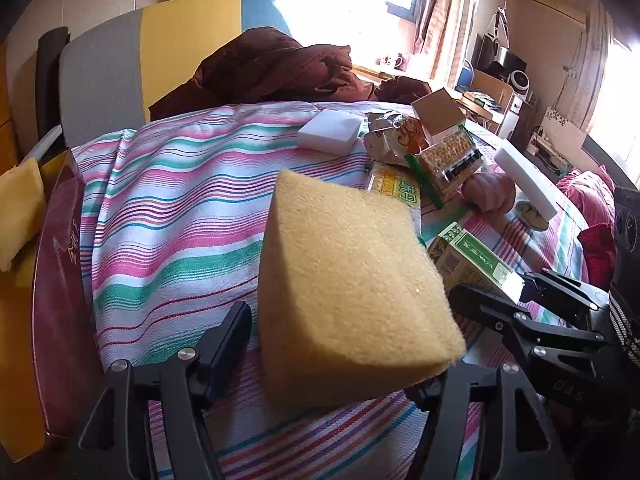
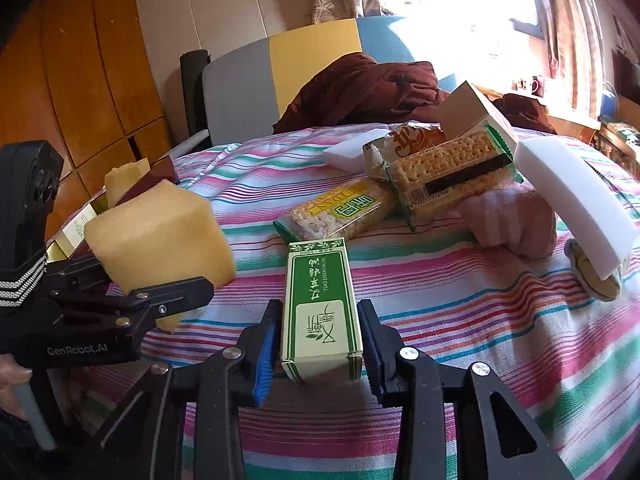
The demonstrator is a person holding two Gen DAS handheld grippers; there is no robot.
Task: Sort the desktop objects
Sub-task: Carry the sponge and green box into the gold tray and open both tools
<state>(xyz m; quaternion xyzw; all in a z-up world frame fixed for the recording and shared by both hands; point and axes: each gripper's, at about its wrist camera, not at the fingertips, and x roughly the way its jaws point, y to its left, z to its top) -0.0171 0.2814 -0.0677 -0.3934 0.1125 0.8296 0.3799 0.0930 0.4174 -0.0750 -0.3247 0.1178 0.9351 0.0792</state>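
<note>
A big yellow sponge point(image 1: 352, 280) hangs above the striped cloth, and my left gripper point(image 1: 332, 344) is shut on it. Its right finger is hidden behind the sponge. From the right wrist, the same sponge point(image 2: 160, 236) shows at the left in the left gripper point(image 2: 160, 292). My right gripper point(image 2: 320, 332) is shut on a green and white carton point(image 2: 320, 304), with a finger pressed on each long side. In the left wrist view that carton point(image 1: 472, 260) sits at the right in the right gripper point(image 1: 500, 296).
Cracker packets point(image 2: 448, 172) point(image 2: 340, 216), a snack bag point(image 1: 392, 136), an open cardboard box point(image 1: 440, 112) and white foam blocks point(image 1: 328, 132) point(image 2: 576, 200) lie on the striped cloth point(image 1: 180, 208). A person's hand point(image 2: 516, 220) rests among them. A dark red box point(image 1: 60, 260) at the left holds another yellow sponge point(image 1: 20, 208).
</note>
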